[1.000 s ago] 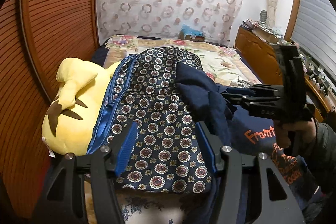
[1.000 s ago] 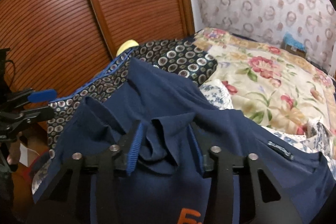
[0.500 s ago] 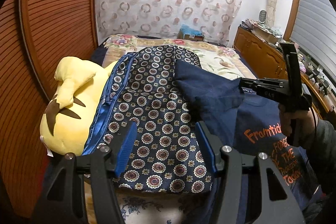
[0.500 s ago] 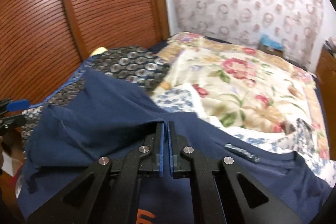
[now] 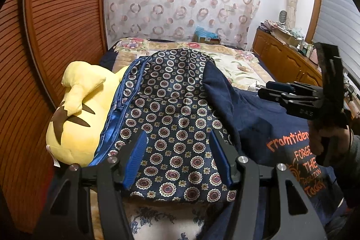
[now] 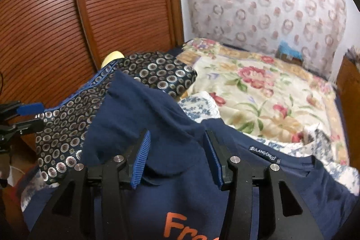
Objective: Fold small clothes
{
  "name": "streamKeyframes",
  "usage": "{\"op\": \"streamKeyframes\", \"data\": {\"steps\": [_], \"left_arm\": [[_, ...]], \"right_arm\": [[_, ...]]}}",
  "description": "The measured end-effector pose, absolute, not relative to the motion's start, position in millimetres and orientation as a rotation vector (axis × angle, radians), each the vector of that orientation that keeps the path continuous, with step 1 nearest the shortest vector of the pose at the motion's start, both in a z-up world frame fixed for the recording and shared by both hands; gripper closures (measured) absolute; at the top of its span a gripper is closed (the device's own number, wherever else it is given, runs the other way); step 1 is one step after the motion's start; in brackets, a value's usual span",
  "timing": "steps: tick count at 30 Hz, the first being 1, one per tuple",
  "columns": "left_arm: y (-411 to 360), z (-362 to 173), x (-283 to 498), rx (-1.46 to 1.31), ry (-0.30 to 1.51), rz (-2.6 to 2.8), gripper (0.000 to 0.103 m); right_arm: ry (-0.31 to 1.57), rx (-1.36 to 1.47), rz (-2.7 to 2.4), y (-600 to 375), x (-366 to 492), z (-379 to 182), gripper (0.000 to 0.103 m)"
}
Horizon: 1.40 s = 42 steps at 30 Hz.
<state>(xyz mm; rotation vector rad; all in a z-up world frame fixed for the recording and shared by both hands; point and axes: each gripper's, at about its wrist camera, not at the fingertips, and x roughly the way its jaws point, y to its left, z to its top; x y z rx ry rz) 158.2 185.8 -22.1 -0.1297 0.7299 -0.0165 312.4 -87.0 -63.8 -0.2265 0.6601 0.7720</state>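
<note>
A navy T-shirt (image 5: pixel 258 125) with orange lettering lies on the bed, one sleeve draped up over a patterned navy cushion (image 5: pixel 166 118). In the right wrist view the T-shirt (image 6: pixel 171 190) fills the foreground, its neck label to the right. My left gripper (image 5: pixel 177 156) is open and empty above the cushion. My right gripper (image 6: pixel 177 156) is open just above the shirt's shoulder, holding nothing. It also shows in the left wrist view (image 5: pixel 270 91) at the right, above the shirt.
A yellow plush toy (image 5: pixel 78 116) lies left of the cushion against a slatted wooden wardrobe (image 5: pixel 51 37). A floral quilt (image 6: pixel 265 91) covers the bed behind. A wooden cabinet (image 5: pixel 288 60) with clutter stands at the right.
My right gripper, shut half a second ago, has opened and let go of the shirt's sleeve, which now lies spread over the cushion. My left gripper has stayed open and in place.
</note>
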Motion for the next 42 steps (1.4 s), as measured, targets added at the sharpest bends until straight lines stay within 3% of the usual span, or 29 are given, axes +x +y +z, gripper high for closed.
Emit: {"op": "streamKeyframes", "data": {"steps": [20, 32, 36, 42], "left_arm": [[159.7, -21.9, 160.8, -0.112, 0.726, -0.067, 0.046], [106.5, -30.3, 176.9, -0.081, 0.736, -0.177, 0.046], [76.4, -41.4, 189.2, -0.064, 0.765, -0.236, 0.046], [39.2, -59.8, 205.3, -0.024, 0.819, -0.309, 0.046]], "right_arm": [[0.778, -0.230, 0.743, -157.2, 281.9, -106.9, 0.053], [0.769, -0.141, 0.483, -295.7, 282.6, -96.4, 0.052], [0.772, -0.089, 0.380, -352.1, 279.5, -94.0, 0.041], [0.788, -0.051, 0.193, -431.8, 268.5, -97.1, 0.040]]}}
